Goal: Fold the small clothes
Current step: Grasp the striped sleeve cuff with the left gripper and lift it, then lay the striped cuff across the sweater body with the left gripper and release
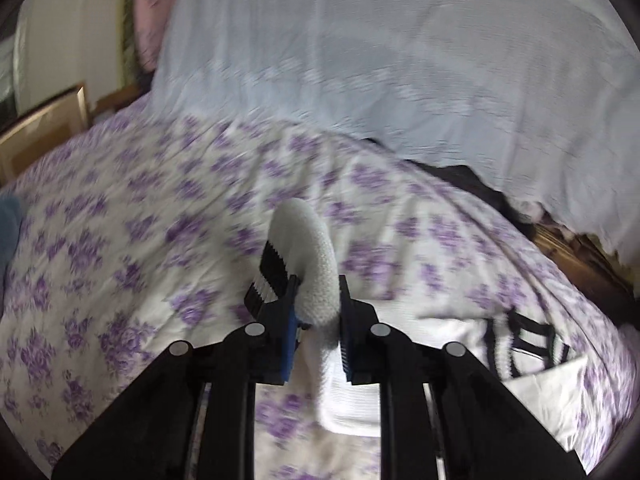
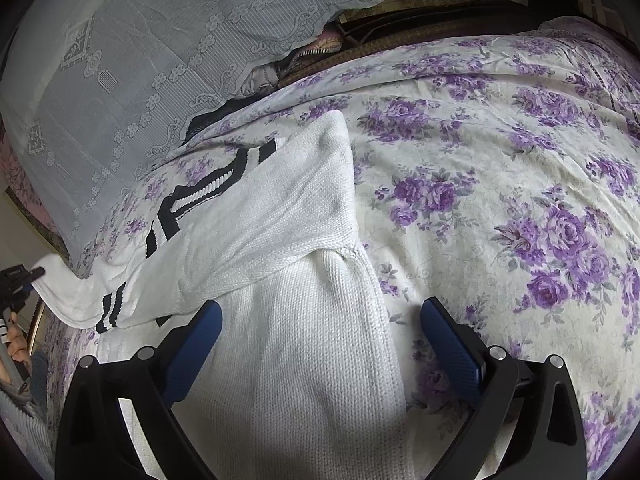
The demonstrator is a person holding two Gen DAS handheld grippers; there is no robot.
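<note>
A white knit sweater with black stripes lies on the floral bedspread. In the right wrist view my right gripper is open, its blue pads on either side of a sleeve or folded strip of the sweater, hovering over it. In the left wrist view my left gripper is shut on a white, black-striped edge of the sweater and lifts it off the bed; the rest of the sweater trails to the right. The left gripper also shows at the far left of the right wrist view, holding the sweater's edge.
A white lace cloth covers the headboard side of the bed. A dark wooden bed frame shows beyond the bedspread. A wooden frame stands at the far left. The left wrist view is motion blurred.
</note>
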